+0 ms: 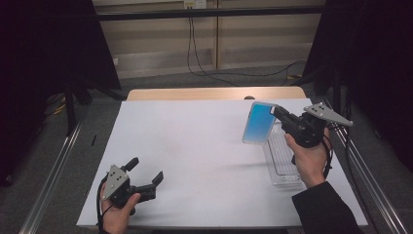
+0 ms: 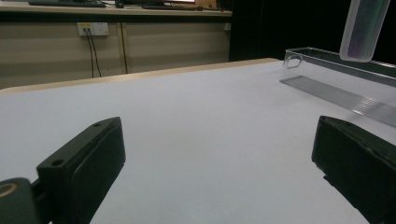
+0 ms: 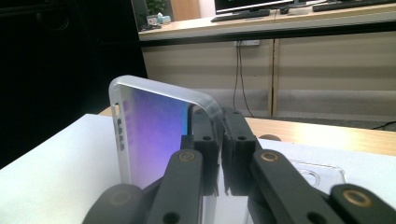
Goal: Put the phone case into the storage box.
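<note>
A: What does the right gripper hold?

B: A blue phone case with a translucent rim. The jaws are closed on one long edge of it, as the right gripper view confirms, where the case stands pinched between the two black jaws. It is lifted clear of the table.

A: Where is the case relative to the clear tray?

B: Above the tray's far end, toward its inner side. Its long axis runs close to upright, tilted a little, with the blue face turned toward the table's middle. The tray's own long axis runs from the person's side away toward the far edge. In the left gripper view the case's lower end hangs just above the tray's rim.

A: And the left gripper?

B: It sits well apart from the tray, low over the table at the person's near left corner, jaws spread wide with nothing between them.

A: Which relation governs the coming move?

B: Probably the mismatch of axes: for the case to lie in the tray, its upright length would have to tip down along the tray. The right hand is the nearer by far.
</note>
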### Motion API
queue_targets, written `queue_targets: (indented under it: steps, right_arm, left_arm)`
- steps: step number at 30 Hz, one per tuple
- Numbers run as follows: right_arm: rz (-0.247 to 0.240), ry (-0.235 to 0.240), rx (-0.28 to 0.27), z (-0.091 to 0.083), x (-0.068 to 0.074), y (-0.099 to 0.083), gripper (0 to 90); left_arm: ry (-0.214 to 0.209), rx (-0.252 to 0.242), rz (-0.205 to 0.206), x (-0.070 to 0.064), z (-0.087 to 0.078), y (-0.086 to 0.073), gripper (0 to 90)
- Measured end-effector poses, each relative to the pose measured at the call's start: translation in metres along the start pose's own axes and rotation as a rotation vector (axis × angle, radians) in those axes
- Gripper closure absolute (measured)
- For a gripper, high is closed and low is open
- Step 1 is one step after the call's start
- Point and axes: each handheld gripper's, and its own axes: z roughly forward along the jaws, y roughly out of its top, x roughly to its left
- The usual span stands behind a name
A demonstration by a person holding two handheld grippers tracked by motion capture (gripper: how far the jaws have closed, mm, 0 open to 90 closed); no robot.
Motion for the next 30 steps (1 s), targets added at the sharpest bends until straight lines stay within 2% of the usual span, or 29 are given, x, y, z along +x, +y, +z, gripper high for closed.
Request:
queue_targets:
  steps: [2,7,14,26,30]
  right_arm:
    - [-0.004,-0.008,-0.001,0.0,-0.003,0.001,85.5]
    - [-0.012,-0.025,-0.011,-0.003,-0.011,0.005,85.5]
    - [-0.028,-0.076,-0.021,-0.005,-0.026,0.011,85.5]
    - [-0.04,-0.128,-0.019,0.002,-0.044,0.012,85.5]
    - [-0.043,-0.143,-0.023,0.005,-0.05,0.011,85.4]
  left_arm:
    - [-0.001,-0.004,-0.012,-0.001,0.0,0.0,2.7]
    - [0.003,-0.008,-0.007,0.0,0.0,0.0,2.7]
    - [0.003,-0.007,-0.005,0.002,0.0,0.0,2.7]
    - [0.003,-0.005,0.0,0.003,0.0,0.0,2.7]
    - [0.006,-0.009,-0.011,0.003,0.001,0.0,2.7]
